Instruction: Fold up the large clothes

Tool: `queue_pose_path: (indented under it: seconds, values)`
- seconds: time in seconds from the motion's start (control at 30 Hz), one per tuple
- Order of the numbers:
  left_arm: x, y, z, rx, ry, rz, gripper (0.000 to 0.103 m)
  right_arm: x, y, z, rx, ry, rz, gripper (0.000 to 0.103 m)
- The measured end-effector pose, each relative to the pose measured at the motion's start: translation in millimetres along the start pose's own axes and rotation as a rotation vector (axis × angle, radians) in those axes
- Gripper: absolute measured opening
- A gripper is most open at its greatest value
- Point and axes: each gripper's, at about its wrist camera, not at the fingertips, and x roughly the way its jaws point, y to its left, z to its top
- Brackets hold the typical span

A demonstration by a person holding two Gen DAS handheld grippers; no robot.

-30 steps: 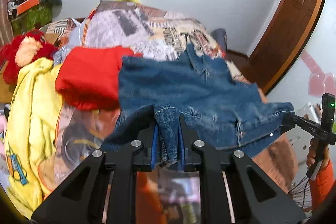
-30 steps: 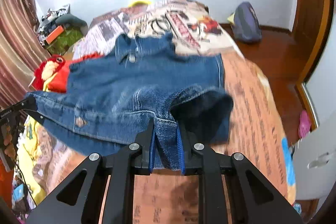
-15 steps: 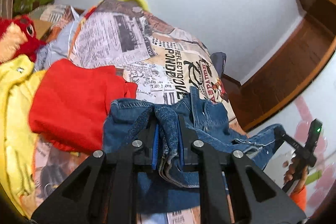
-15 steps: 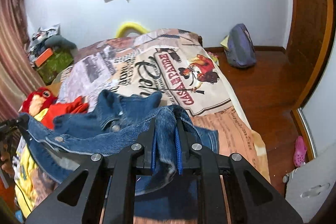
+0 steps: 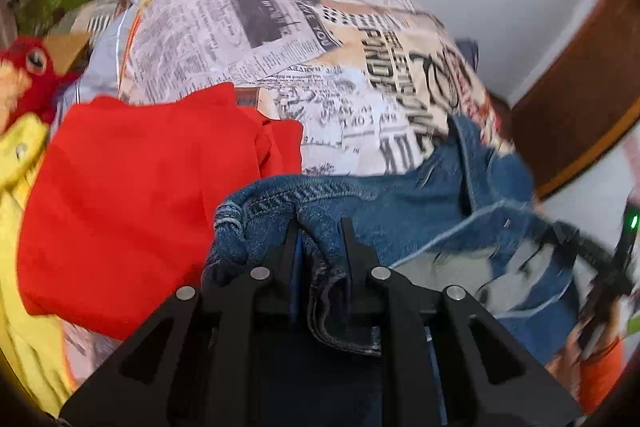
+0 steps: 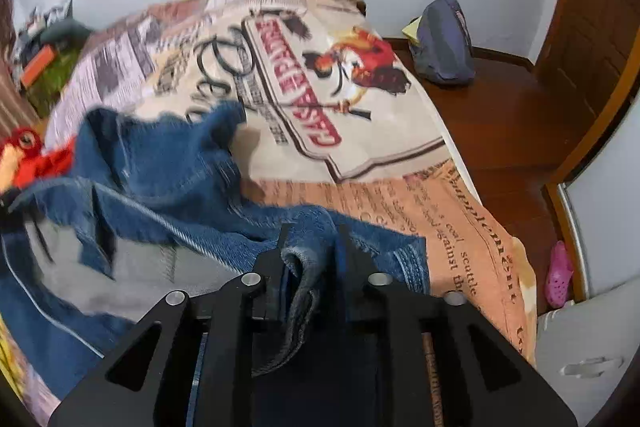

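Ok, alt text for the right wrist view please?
The right gripper, jaws just opening, has a denim jacket hem between its fingers, the jacket bunched on a newspaper-print bedspread. A red plush toy sits far left; a grey backpack lies on the wooden floor.

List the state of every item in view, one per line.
Denim jacket: bunched on the bed, gripped at both ends.
Left tongs: shut on denim.
Right tongs: just been opening, denim between them.
Red garment: crumpled.
Yellow garment: unfolded.

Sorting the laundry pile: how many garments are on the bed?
3: denim jacket in front, red garment left of it, yellow garment at far left. Others may be hidden.
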Motion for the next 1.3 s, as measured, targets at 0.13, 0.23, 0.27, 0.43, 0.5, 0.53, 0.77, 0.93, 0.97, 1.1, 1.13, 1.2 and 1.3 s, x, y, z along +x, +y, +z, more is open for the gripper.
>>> queue_pose_path:
  seconds: [0.13, 0.23, 0.27, 0.43, 0.5, 0.53, 0.77, 0.93, 0.97, 1.1, 1.13, 1.2, 1.3]
  values:
    - [-8, -14, -6, 0.106, 0.007, 0.06, 0.019, -13, -6, 0, -0.029, -0.008, -0.06, 0.04]
    - [-27, -23, -3, 0.137, -0.005, 0.066, 0.025, -37, -2, -1, -0.067, -0.034, -0.076, 0.04]
    - [-35, -24, -2, 0.134, -0.022, 0.068, 0.031, -45, 1, -2, -0.086, -0.04, -0.083, 0.04]
    - [-91, -33, 1, 0.124, -0.183, 0.066, 0.051, -76, 24, -13, -0.187, -0.082, -0.053, 0.045]
    - [-102, -37, -1, 0.13, -0.2, 0.069, 0.052, -90, 33, -22, -0.214, -0.095, -0.03, 0.051]
    - [-106, -41, -5, 0.155, -0.196, 0.07, 0.052, -97, 37, -27, -0.221, -0.098, -0.01, 0.054]
    - [-92, -65, -53, 0.305, -0.074, 0.074, 0.052, -95, 54, -53, -0.156, 0.007, 0.202, 0.056]
    - [-56, -69, -82, 0.338, 0.045, 0.084, 0.052, -65, 73, -72, -0.107, 0.138, 0.285, 0.056]
    - [-47, -68, -84, 0.341, 0.063, 0.094, 0.052, -57, 77, -74, -0.109, 0.159, 0.284, 0.056]
    - [-19, -60, -79, 0.323, 0.091, 0.087, 0.052, -39, 88, -71, -0.116, 0.185, 0.277, 0.056]
    - [-11, -57, -75, 0.309, 0.102, 0.081, 0.052, -35, 90, -67, -0.119, 0.189, 0.278, 0.056]
    - [0, -51, -65, 0.274, 0.117, 0.069, 0.053, -22, 95, -56, -0.112, 0.216, 0.296, 0.056]
    - [14, -41, -42, 0.2, 0.122, 0.046, 0.054, -4, 96, -36, -0.079, 0.238, 0.303, 0.056]
